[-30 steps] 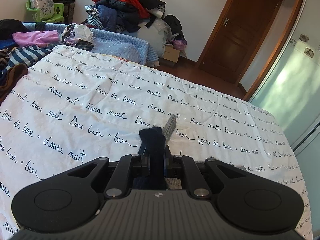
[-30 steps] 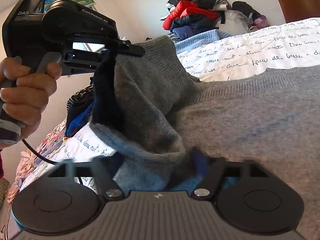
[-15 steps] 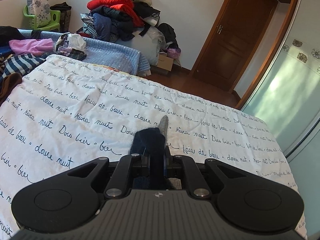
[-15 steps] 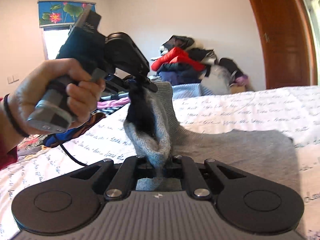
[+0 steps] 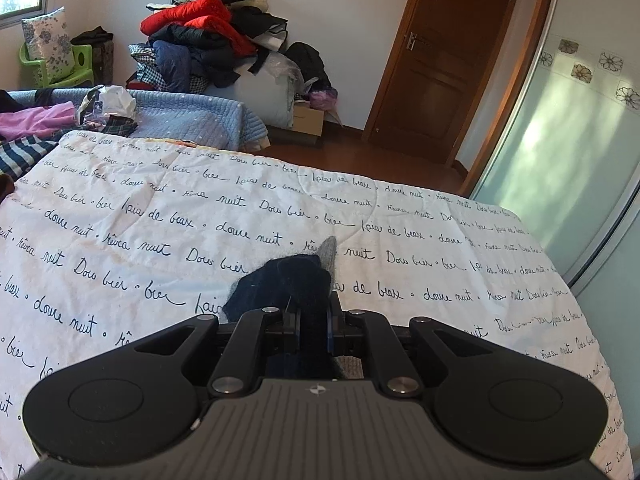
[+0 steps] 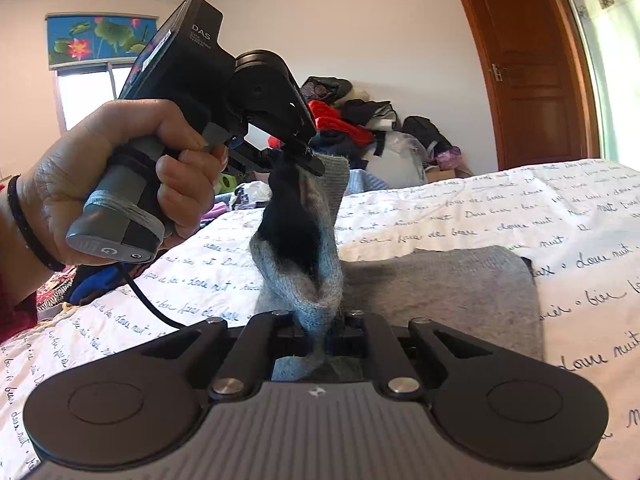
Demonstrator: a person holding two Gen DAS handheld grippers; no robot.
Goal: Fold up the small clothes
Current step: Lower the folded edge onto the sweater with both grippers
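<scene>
A grey knit garment (image 6: 460, 280) with a dark navy part lies on the white quilt (image 6: 480, 216) in the right wrist view. One bunched corner of it rises off the bed. My right gripper (image 6: 318, 332) is shut on the grey lower end of that bunch. My left gripper (image 6: 304, 160), held by a hand (image 6: 120, 168), is shut on the navy upper end. In the left wrist view, my left gripper (image 5: 314, 320) pinches the navy fabric (image 5: 288, 280), and a grey tip (image 5: 329, 252) pokes out beyond it.
The script-printed quilt (image 5: 160, 220) covers the bed. Striped and pink clothes (image 5: 28, 120) lie at its far left. A blue quilt (image 5: 180, 120) and a tall clothes pile (image 5: 208, 40) stand behind. A wooden door (image 5: 452, 60) and a glass sliding panel (image 5: 560, 140) are at right.
My right gripper's jaws have closed on the grey fabric and it has lifted and levelled. The left gripper has shifted across the bed, and the fabric between the two is now a narrow bunch.
</scene>
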